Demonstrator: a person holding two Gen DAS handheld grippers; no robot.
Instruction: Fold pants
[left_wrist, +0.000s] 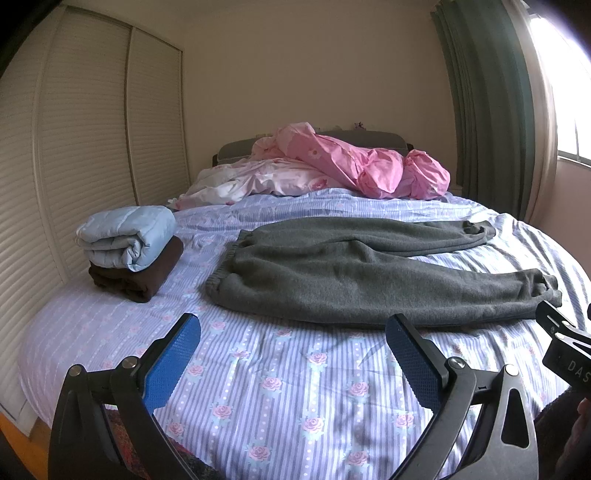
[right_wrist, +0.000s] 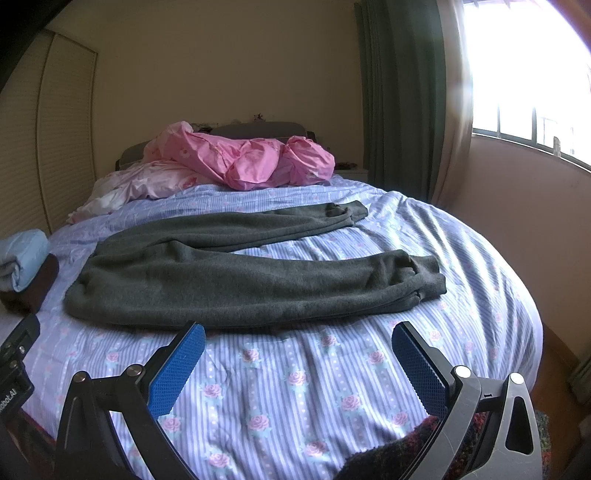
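Beyond both grippers, gray pants (left_wrist: 332, 273) lie flat on bedspread (left_wrist: 295, 387), legs splayed, unfolded. Left gripper (left_wrist: 291, 347) & right gripper (right_wrist: 297, 350) spread wide, empty. Next, prob: grab waistband + near cuff.

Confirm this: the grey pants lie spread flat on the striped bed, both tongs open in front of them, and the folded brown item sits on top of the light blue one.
One thing is wrong: the stack is reversed. In the left wrist view the light blue item sits on top of the brown item. The rest holds: grey pants flat on the bed, left tongs and right tongs open.
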